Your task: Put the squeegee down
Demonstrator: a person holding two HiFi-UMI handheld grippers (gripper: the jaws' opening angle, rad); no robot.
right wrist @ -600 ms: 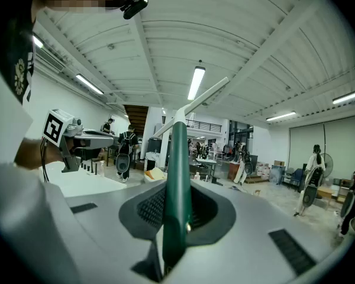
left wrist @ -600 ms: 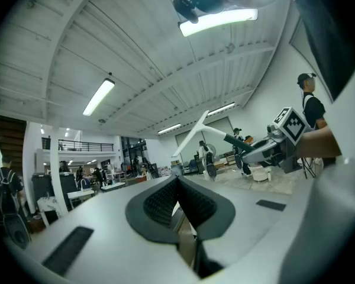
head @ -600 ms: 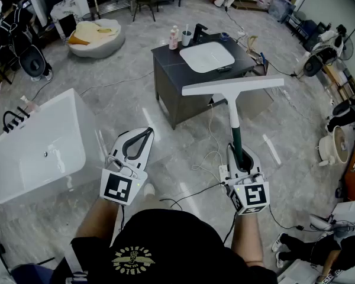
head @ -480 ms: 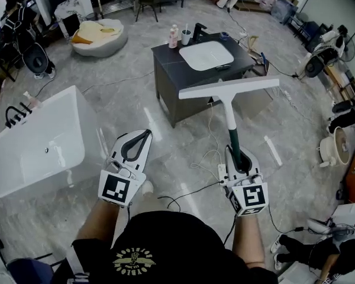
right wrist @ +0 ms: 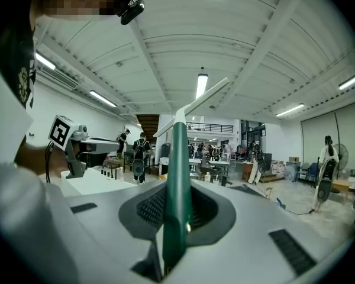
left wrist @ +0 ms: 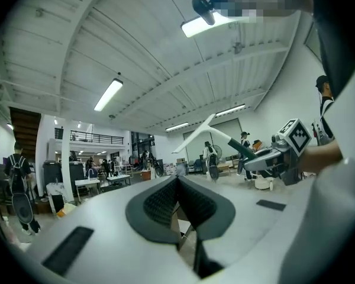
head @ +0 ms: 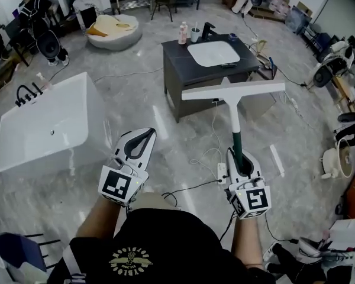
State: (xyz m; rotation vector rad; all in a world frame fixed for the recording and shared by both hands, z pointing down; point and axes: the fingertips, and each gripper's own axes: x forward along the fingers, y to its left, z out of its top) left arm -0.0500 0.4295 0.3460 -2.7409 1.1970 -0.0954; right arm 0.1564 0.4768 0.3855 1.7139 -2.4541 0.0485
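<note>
— Where's the squeegee (head: 234, 108)?
— Off the floor, held out toward the cabinet (head: 183, 70). The right gripper (head: 239, 158) is clamped on its green handle.
— And the left gripper (head: 139, 139)?
— Jaws pressed together, nothing between them.

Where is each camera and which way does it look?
Head view: on the person's head, looking steeply down at bathtub and sink cabinet; shows both forearms, left gripper, right gripper.
Left gripper view: rides that gripper, looking along its shut jaws; the person's right hand shows.
Right gripper view: rides that gripper, jaws shut on the squeegee; left hand shows.
Shared: all three show the squeegee.
</note>
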